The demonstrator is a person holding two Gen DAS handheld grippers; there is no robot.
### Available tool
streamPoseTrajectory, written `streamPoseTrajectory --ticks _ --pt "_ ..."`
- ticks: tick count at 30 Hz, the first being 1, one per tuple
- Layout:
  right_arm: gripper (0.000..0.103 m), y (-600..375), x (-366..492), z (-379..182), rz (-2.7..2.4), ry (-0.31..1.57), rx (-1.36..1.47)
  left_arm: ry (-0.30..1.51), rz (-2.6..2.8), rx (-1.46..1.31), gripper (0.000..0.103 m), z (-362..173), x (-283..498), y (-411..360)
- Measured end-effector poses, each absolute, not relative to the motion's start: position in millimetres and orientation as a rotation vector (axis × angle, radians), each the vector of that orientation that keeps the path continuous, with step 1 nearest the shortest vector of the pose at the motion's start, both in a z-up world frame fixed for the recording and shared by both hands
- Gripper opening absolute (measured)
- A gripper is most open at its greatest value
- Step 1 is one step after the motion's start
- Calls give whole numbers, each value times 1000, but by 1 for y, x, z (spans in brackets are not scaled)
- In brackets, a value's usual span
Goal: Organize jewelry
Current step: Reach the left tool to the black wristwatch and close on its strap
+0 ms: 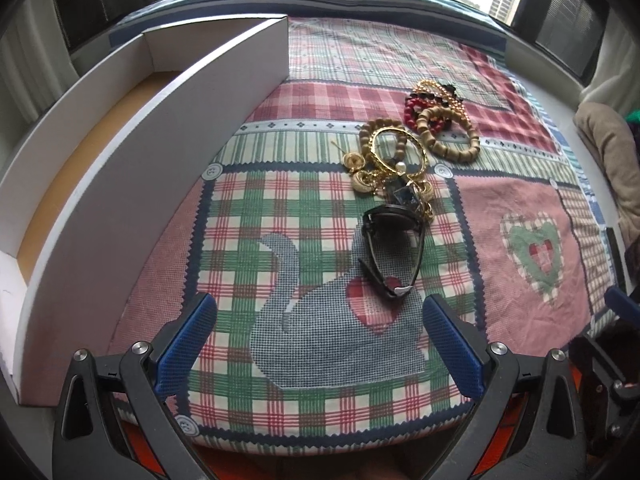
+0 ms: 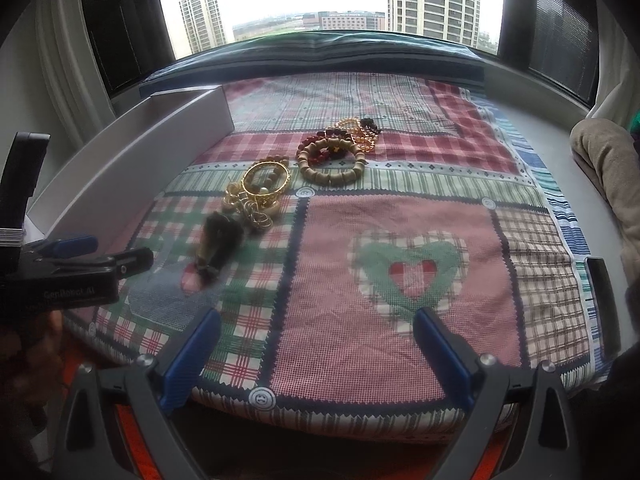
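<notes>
Lying near the middle of the patchwork quilt (image 1: 520, 208), the jewelry forms a loose heap: a chunky wooden-bead bracelet (image 1: 452, 136), dark red beads (image 1: 416, 109), a shiny gold bangle (image 1: 396, 148) and a black watch (image 1: 390, 248) whose strap runs lengthwise from the near edge toward the heap. Along the quilt's left edge stands a long white cardboard box (image 1: 160, 168), open-topped with a brown floor. The left gripper (image 1: 320, 344) hovers before the watch, blue ribbed fingers spread wide, empty. The right gripper (image 2: 316, 354) is equally wide, holding nothing, over the heart patch.
</notes>
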State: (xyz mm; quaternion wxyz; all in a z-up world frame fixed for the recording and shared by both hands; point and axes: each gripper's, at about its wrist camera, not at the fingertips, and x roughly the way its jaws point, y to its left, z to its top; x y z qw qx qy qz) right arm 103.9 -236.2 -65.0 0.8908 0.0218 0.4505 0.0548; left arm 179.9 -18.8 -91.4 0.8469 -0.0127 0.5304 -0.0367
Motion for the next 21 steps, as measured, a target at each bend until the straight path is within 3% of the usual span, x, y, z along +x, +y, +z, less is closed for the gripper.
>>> streamPoseTrajectory --ticks 7,10,19,21 --pt "99 -230 117 -69 127 945 41 1171 -76 -45 101 -119 213 -25" --pt "99 -230 121 -71 128 948 44 1196 -73 -33 96 -132 223 -31" --pt "99 -243 136 -72 92 936 43 1211 -78 28 64 -148 226 -46" --pt "99 -245 142 -72 87 935 44 1195 -80 32 41 -146 226 -46"
